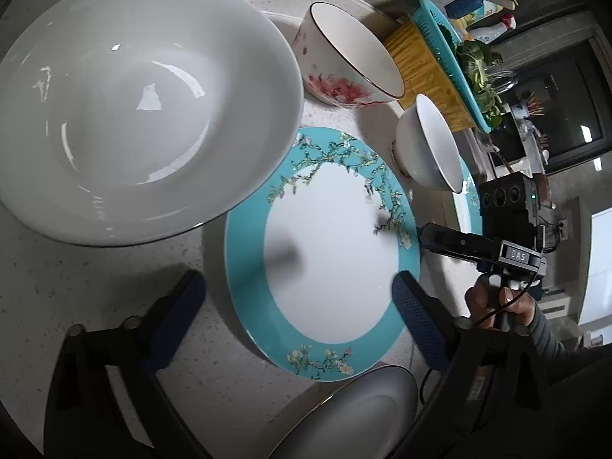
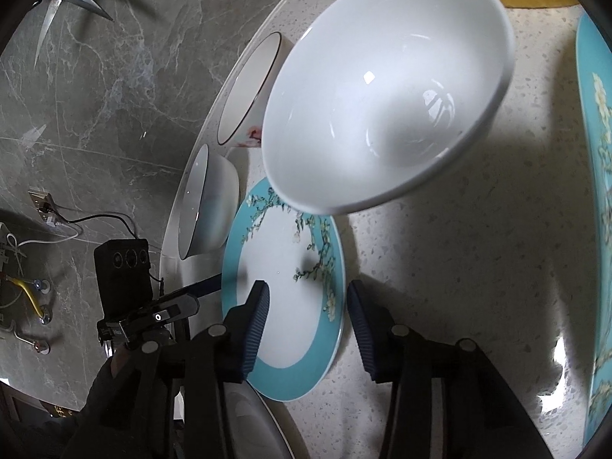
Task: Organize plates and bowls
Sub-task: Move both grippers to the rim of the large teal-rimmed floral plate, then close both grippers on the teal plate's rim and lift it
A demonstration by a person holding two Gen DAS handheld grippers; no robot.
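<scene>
We see the teal-rimmed plate (image 2: 283, 306) flat on the speckled counter (image 1: 114, 306), right of the large white bowl (image 1: 134, 107). Our right gripper (image 2: 306, 321) straddles the plate's right rim, jaws half open, contact unclear. Our left gripper (image 1: 298, 317) spans its near-left edge, wide open, holding nothing. A second teal plate (image 2: 596, 229) is cut off.

A second teal plate (image 2: 596, 229) runs off the right edge. The small white bowl (image 1: 428, 145) hides part of it. Near, a white dish (image 1: 355, 417) is cut off below.
</scene>
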